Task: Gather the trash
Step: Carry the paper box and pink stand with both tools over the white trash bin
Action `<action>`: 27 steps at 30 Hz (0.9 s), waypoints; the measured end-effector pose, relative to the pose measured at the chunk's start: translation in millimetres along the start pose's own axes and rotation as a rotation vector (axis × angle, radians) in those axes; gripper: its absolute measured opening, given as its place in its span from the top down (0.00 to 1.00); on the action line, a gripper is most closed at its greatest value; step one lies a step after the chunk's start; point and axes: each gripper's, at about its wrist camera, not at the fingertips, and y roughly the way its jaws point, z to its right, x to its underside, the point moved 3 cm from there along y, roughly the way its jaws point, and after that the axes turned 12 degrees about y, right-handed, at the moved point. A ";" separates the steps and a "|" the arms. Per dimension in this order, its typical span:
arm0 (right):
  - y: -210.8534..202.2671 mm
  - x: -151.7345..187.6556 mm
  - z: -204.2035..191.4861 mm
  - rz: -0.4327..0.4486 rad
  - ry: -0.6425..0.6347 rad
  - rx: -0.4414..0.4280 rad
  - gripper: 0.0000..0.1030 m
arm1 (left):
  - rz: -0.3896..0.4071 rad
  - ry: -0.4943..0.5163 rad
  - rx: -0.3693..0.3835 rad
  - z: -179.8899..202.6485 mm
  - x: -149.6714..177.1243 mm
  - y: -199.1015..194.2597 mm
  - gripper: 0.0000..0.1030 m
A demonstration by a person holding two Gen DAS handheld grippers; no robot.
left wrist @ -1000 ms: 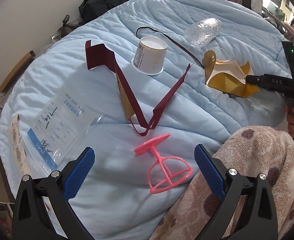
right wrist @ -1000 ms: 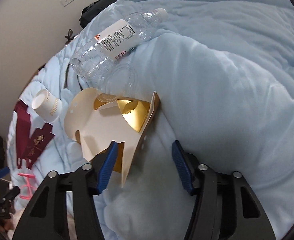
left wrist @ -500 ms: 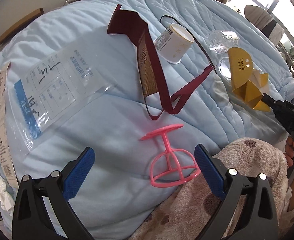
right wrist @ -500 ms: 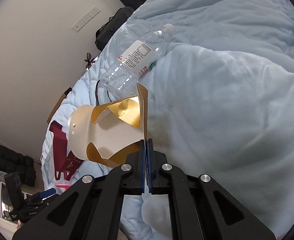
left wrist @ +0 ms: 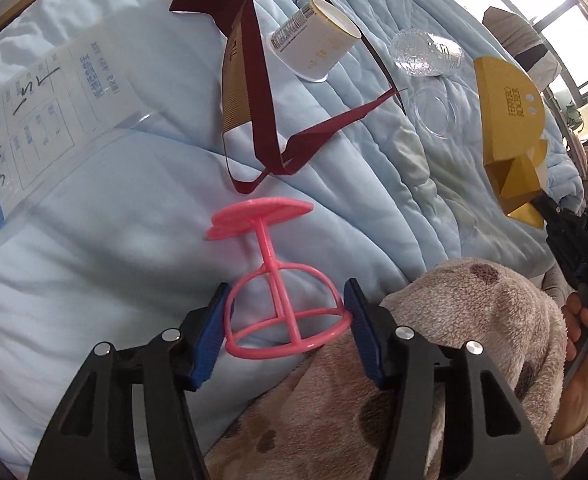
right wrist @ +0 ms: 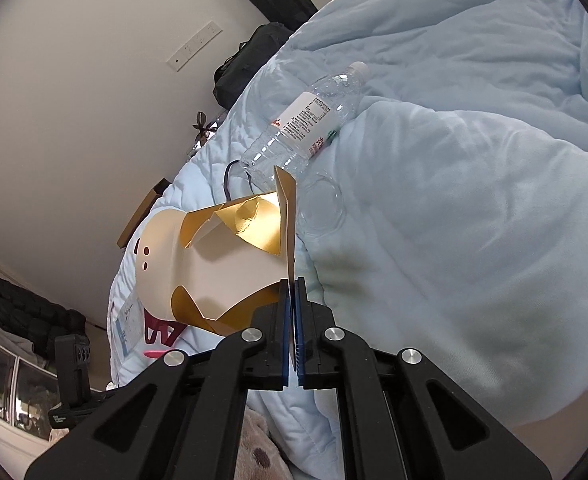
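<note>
Trash lies on a light blue quilt point(left wrist: 94, 220). My left gripper point(left wrist: 286, 316) is shut on a pink plastic frame point(left wrist: 270, 280), its blue pads touching both sides of the domed cage. My right gripper point(right wrist: 293, 308) is shut on the edge of a gold cardboard box point(right wrist: 222, 264) and holds it up above the quilt; the box also shows in the left wrist view point(left wrist: 510, 128). A paper cup point(left wrist: 318, 44), a maroon ribbon point(left wrist: 262, 92), a clear lid point(left wrist: 434, 110) and a plastic bottle point(right wrist: 306, 128) lie on the bed.
A clear printed plastic bag point(left wrist: 42, 108) lies at the left. A spotted brown blanket point(left wrist: 434, 360) covers the near right. Black bags point(right wrist: 254, 60) sit by the white wall beyond the bed.
My left gripper moved in and closed its fingers onto the pink frame. My right gripper, which closed on the gold box a second ago, has lifted it higher.
</note>
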 end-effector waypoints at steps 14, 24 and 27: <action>-3.8 0.9 -2.1 -0.006 -0.006 -0.007 0.98 | 0.095 0.039 -0.075 1.2 -8.1 -35.9 0.45; -15.7 -3.5 -20.1 0.004 -0.029 -0.054 0.98 | 0.208 0.063 -0.093 5.8 -19.7 -90.2 0.45; -20.4 -3.9 -30.0 0.010 -0.038 -0.073 0.98 | 0.231 0.058 -0.106 1.9 -16.3 -101.9 0.45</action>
